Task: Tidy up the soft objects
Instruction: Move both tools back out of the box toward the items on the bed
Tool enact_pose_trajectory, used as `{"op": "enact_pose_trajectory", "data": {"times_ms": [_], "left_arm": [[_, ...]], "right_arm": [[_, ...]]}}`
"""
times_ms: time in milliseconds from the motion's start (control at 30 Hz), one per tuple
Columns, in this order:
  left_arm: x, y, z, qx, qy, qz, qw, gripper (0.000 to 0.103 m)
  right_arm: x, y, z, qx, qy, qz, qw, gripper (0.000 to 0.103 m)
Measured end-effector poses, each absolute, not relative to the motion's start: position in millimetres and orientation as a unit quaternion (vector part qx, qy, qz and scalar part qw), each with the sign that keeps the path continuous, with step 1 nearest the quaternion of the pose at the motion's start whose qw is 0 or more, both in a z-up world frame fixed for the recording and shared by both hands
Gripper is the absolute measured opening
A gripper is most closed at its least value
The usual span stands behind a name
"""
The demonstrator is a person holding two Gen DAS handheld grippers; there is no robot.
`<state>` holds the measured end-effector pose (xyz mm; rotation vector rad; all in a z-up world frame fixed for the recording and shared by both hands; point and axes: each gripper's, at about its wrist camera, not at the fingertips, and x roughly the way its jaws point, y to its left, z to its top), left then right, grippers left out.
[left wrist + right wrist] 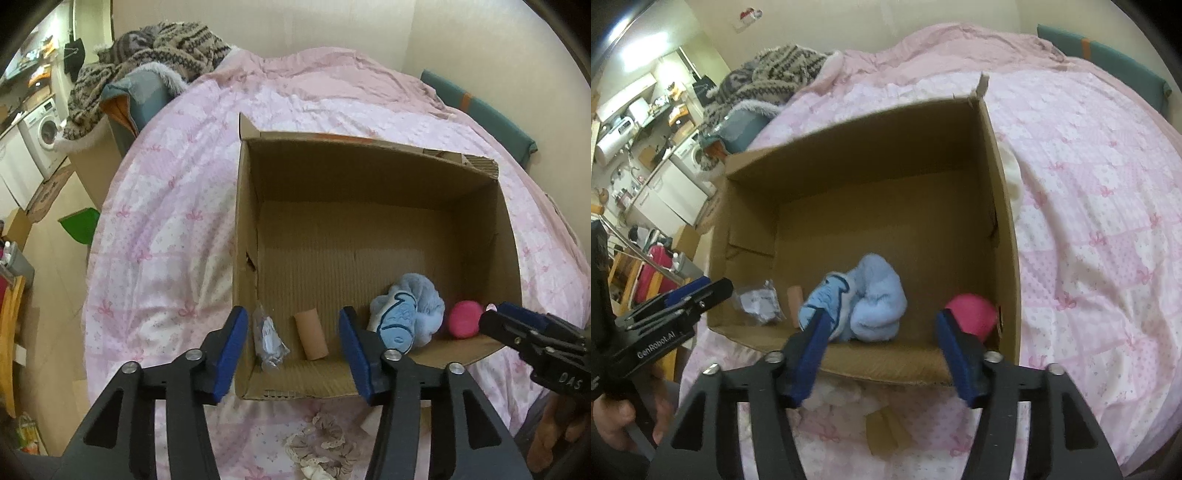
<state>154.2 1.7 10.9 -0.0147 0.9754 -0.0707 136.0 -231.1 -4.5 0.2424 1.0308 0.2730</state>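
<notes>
An open cardboard box [369, 177] sits on the pink quilt, just ahead of both claws. Inside, along its near wall, a crumpled light-blue plush toy [406, 314] lies just beyond the left gripper's [293, 350] right finger, and a round pink ball [971, 314] rests in the corner beside the right gripper's [886, 354] right finger.

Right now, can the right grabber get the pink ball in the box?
Probably yes. The right gripper is open above the box's open top, and the pink ball sits uncovered beside the blue plush.
</notes>
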Motion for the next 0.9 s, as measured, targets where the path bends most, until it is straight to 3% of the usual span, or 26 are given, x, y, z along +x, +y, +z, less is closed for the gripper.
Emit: {"op": "enact_pose_trajectory", "data": {"times_ms": [100,900], "left_arm": [[152,1,16,0.005,0.458,-0.023,0.889,0.060],[100,22,39,-0.009,0.445,0.013,0.895,0.062]], "right_arm": [[133,-234,2,0.124,0.477,0.131,0.860,0.074],[97,-245,19,0.137,0.469,0.117,0.865,0.075]]}}
